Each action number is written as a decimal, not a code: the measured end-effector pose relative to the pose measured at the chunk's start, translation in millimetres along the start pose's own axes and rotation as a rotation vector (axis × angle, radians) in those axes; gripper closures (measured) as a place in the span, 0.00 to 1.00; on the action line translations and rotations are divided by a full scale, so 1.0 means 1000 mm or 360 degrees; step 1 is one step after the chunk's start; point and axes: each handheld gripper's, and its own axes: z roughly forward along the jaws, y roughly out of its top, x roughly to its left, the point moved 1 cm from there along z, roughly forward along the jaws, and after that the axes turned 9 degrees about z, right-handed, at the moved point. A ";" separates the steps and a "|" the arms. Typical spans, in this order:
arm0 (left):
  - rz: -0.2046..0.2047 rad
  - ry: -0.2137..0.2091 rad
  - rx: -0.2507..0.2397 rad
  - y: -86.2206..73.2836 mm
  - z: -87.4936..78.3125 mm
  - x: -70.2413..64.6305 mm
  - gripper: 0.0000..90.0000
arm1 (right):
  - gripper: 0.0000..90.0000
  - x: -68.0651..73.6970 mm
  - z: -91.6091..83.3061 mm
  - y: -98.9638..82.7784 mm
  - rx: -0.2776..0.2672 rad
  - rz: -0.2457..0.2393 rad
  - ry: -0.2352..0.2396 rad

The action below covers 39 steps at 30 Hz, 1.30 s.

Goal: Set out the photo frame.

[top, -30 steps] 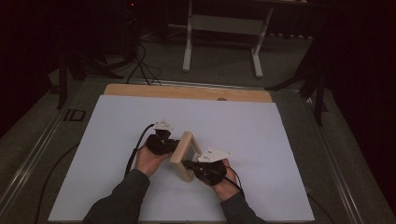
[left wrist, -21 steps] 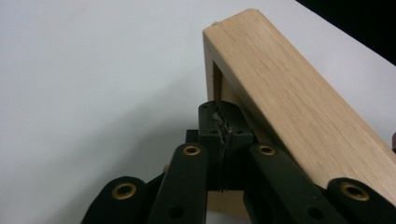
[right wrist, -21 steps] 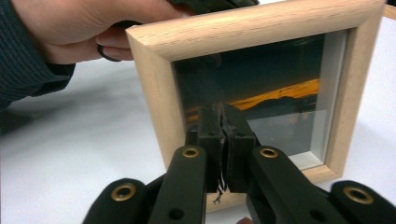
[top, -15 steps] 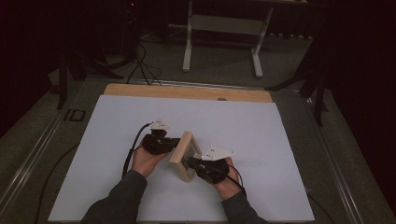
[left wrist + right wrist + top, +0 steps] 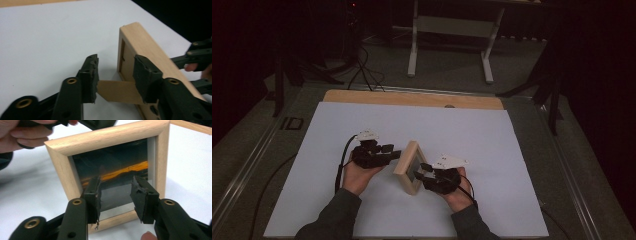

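A small light-wood picture frame (image 5: pixel 411 167) stands upright on the white sheet (image 5: pixel 512 145), edge-on in the high view. My left gripper (image 5: pixel 393 151) is at its back, and its jaws have just been opening. In the left gripper view the left gripper (image 5: pixel 116 72) is open, and the brown cardboard easel flap (image 5: pixel 117 91) lies between the jaws. My right gripper (image 5: pixel 421 171) faces the glass front, and its jaws have just been opening too. In the right gripper view the right gripper (image 5: pixel 116 195) is open with nothing between the jaws, just before the frame (image 5: pixel 107 137).
A wooden strip (image 5: pixel 412 99) runs along the sheet's far edge. Beyond the table a metal stand (image 5: pixel 452 30) and cables (image 5: pixel 362 70) sit on the dark floor. The sheet is bare to the left, right and far side of the frame.
Both grippers' jaws have opened and let go of the frame, which now stands by itself. The left gripper has drawn back a little to the left.
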 end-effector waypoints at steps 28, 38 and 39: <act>0.0057 -0.0050 -0.0063 -0.001 -0.023 -0.035 0.32 | 0.51 -0.015 -0.009 0.001 -0.0035 0.0074 -0.0083; 0.0113 -0.0048 -0.0013 -0.005 -0.014 -0.050 0.31 | 0.51 -0.019 -0.012 0.002 -0.0049 0.0088 -0.0100; 0.0123 -0.0032 -0.0004 -0.005 -0.012 -0.051 0.31 | 0.51 -0.019 -0.012 0.002 -0.0051 0.0086 -0.0100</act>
